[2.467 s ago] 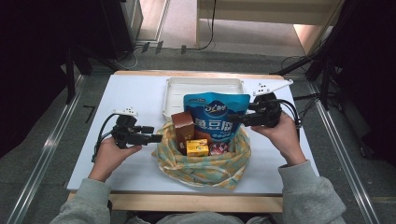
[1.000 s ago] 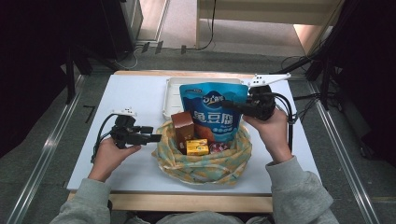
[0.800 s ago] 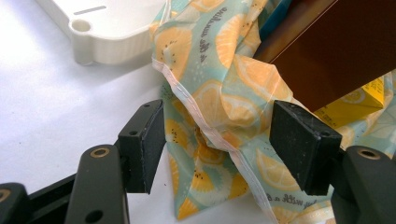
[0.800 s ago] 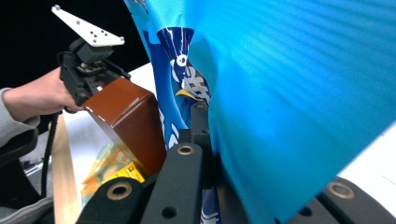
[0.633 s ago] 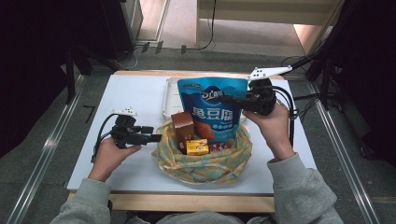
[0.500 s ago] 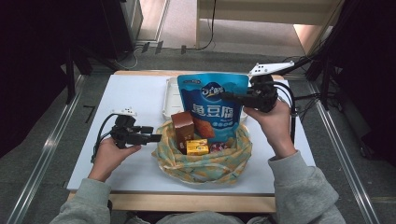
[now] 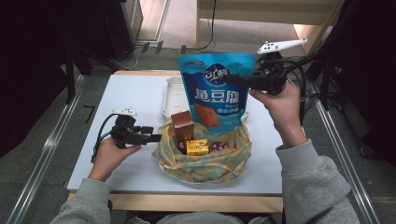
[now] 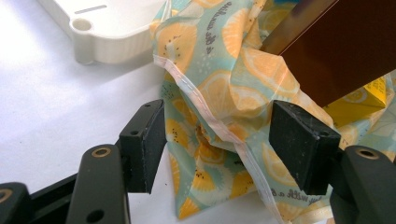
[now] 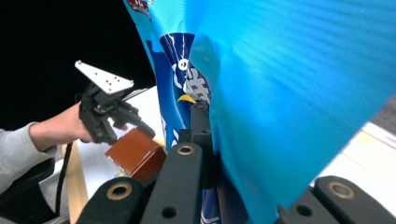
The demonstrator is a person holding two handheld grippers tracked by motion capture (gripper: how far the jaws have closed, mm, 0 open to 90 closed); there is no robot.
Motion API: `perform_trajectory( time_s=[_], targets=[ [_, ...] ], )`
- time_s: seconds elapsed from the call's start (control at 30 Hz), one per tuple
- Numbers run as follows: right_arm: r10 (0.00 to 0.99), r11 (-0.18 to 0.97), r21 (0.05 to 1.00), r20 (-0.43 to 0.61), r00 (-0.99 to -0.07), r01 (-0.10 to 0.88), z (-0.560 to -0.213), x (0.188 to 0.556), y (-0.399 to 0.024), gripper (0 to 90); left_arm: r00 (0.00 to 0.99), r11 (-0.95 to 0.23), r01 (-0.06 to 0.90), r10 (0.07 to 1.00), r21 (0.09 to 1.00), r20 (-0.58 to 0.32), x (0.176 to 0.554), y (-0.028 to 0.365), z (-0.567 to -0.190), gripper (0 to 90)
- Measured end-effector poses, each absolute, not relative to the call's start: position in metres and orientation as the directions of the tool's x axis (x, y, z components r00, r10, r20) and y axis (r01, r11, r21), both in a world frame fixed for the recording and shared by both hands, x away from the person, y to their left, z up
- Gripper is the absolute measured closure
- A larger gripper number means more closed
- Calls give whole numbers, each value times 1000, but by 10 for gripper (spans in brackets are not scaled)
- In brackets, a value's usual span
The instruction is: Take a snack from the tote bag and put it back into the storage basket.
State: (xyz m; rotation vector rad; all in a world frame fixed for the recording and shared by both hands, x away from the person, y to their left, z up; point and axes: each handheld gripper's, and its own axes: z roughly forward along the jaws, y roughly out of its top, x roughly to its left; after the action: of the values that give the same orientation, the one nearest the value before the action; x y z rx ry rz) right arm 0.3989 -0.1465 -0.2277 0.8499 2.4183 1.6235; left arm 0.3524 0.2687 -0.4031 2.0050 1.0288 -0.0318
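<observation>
My right gripper (image 7: 232, 79) is shut on the right edge of a tall blue snack bag (image 7: 215, 93) and holds it upright above the table. In the right gripper view the bag (image 9: 289, 88) is pinched between the jaws of that gripper (image 9: 211, 140). Below it a lemon-print cloth bag (image 7: 203, 163) lies open, with a brown box (image 7: 182, 125), a yellow box (image 7: 197, 147) and a small red item (image 7: 218, 147) inside. My left gripper (image 7: 156, 137) stands open at the cloth's left rim. A fold of the cloth (image 8: 210, 93) sits loosely between its pads.
A white tray (image 7: 173, 95) lies on the white table (image 7: 126, 93) behind the cloth bag, and its corner (image 8: 105, 32) shows in the left gripper view. The brown box (image 8: 341, 46) leans over the cloth rim. Metal rails run along both sides of the table.
My right gripper has risen with the blue snack bag, lifting it up out of the cloth bag. My left gripper has stayed at the cloth's rim.
</observation>
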Motion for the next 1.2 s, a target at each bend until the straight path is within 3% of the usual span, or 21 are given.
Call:
perform_trajectory(
  time_s=[0.5, 1.2],
  targets=[
    [552, 246, 904, 166, -817, 349, -183, 423, -160, 900, 656, -282, 676, 653, 681, -380, 353, 270, -403, 377],
    [688, 218, 869, 186, -702, 444, -262, 497, -161, 900, 654, -286, 680, 652, 675, -383, 354, 272, -405, 380]
  ],
)
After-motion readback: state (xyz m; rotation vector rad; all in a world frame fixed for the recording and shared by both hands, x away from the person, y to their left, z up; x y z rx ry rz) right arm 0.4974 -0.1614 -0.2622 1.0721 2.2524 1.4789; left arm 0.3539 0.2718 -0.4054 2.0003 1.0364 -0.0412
